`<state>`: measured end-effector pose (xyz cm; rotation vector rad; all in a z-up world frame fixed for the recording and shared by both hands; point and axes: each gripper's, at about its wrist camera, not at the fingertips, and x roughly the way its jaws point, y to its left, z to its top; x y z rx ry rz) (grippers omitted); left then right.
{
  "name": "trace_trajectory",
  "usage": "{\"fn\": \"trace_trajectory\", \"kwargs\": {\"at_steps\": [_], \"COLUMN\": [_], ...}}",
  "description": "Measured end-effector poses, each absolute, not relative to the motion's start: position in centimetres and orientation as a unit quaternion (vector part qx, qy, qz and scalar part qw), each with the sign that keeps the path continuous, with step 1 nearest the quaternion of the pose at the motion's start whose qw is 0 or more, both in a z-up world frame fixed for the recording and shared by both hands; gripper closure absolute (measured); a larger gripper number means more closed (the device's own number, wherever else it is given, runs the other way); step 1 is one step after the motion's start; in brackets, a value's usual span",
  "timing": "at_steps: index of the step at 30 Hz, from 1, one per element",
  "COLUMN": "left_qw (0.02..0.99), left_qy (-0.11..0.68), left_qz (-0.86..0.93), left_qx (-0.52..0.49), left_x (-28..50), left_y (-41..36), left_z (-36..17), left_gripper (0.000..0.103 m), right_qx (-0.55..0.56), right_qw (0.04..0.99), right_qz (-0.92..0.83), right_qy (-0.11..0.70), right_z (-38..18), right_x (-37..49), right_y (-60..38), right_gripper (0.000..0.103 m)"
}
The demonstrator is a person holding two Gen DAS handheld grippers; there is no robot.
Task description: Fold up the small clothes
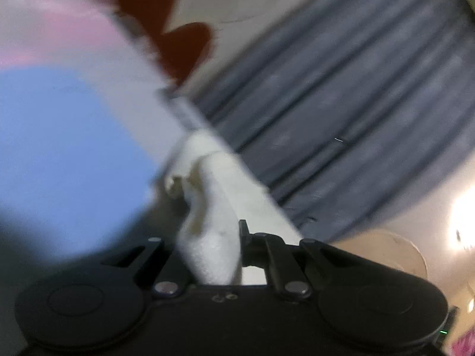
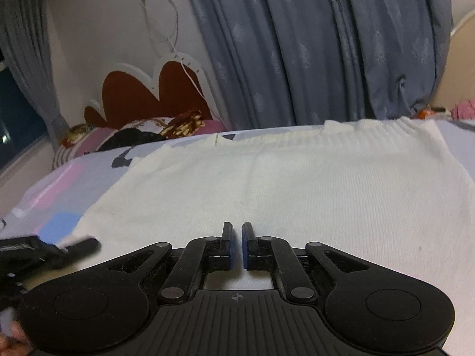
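My right gripper (image 2: 236, 244) is black plastic, with blue pads (image 2: 245, 247) inside its jaws. It has round silver screws (image 2: 170, 291) and a ribbed base. My left gripper (image 1: 237, 267) is black too.

Ahead of your right gripper's (image 2: 236, 244) fingertips the white knit garment (image 2: 282, 184) lies flat and open; nothing stands on it; left of those fingers the left gripper (image 2: 44, 249) crowds in; beyond the garment's far edge the blue curtain (image 2: 311, 44) closes the way.
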<state>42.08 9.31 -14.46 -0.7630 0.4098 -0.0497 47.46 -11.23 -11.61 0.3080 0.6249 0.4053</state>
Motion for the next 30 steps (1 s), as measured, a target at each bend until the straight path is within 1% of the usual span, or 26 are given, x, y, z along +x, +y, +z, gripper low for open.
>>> {"fn": "trace_trajectory", "kwargs": {"at_steps": [4,9,13,15,16,17,18,19,20,21,23,24,26,28,29,30], "left_qw": [0.932,0.941,0.933,0.922,0.913,0.906,0.908,0.914,0.922,0.928,0.933,0.938,0.942,0.940,0.939,0.938], "left_qy": [0.207,0.228,0.253,0.284,0.308,0.323,0.315,0.291,0.268,0.257,0.243,0.235,0.246,0.261,0.271,0.284], "left_qz": [-0.078,-0.147,-0.199,-0.225,-0.236,-0.244,-0.251,-0.259,-0.257,-0.244,-0.221,-0.199,-0.156,-0.141,-0.133,-0.125], "left_qx": [-0.288,-0.202,-0.161,-0.135,-0.127,-0.121,-0.116,-0.113,-0.111,-0.117,-0.149,-0.160,-0.164,-0.171,-0.165,-0.156], "left_x": [43.5,45.2,45.4,45.8,45.9,45.7,44.9,43.9,43.2,42.9,43.5,43.9,45.7,46.8,47.4,47.9], "left_y": [5.7,-1.1,-7.1,-10.2,-11.7,-12.7,-13.0,-12.7,-12.1,-11.0,-8.2,-6.7,-4.4,-2.9,-2.8,-2.7], "left_z": [-10.6,-8.0,-8.8,-10.3,-11.1,-11.6,-11.6,-11.3,-10.8,-10.4,-10.0,-10.0,-10.3,-10.8,-11.2,-11.7], "left_gripper": [0.097,0.097,0.097,0.092,0.076,0.055,0.045,0.025,0.015,0.018,0.022,0.023,0.028,0.029,0.033,0.034], "right_qx": [0.199,0.253,0.287,0.295,0.299,0.298,0.294,0.294,0.295,0.296,0.294,0.294,0.293,0.286,0.281,0.274], "right_qw": [0.924,0.931,0.927,0.926,0.922,0.921,0.921,0.922,0.924,0.924,0.924,0.924,0.921,0.918,0.917,0.915], "right_qz": [0.175,0.128,0.099,0.094,0.099,0.099,0.091,0.086,0.087,0.089,0.103,0.112,0.128,0.141,0.144,0.147], "right_qy": [0.276,0.232,0.219,0.217,0.223,0.233,0.239,0.236,0.229,0.224,0.220,0.218,0.223,0.238,0.244,0.256], "right_z": [-10.7,-9.7,-9.0,-8.9,-9.0,-9.0,-9.0,-9.1,-9.0,-8.9,-8.6,-8.6,-8.6,-8.8,-8.9,-9.3], "right_x": [46.0,43.4,42.1,41.6,41.6,41.7,41.5,41.2,40.8,40.4,40.2,40.2,40.9,41.7,42.0,42.6], "right_y": [-13.8,-20.9,-26.9,-29.1,-30.1,-30.8,-31.4,-31.9,-32.4,-32.8,-32.7,-32.5,-31.3,-30.1,-29.6,-28.9], "right_gripper": [0.101,0.101,0.101,0.101,0.100,0.097,0.080,0.067,0.047,0.045,0.045,0.048,0.058,0.058,0.058,0.058]}}
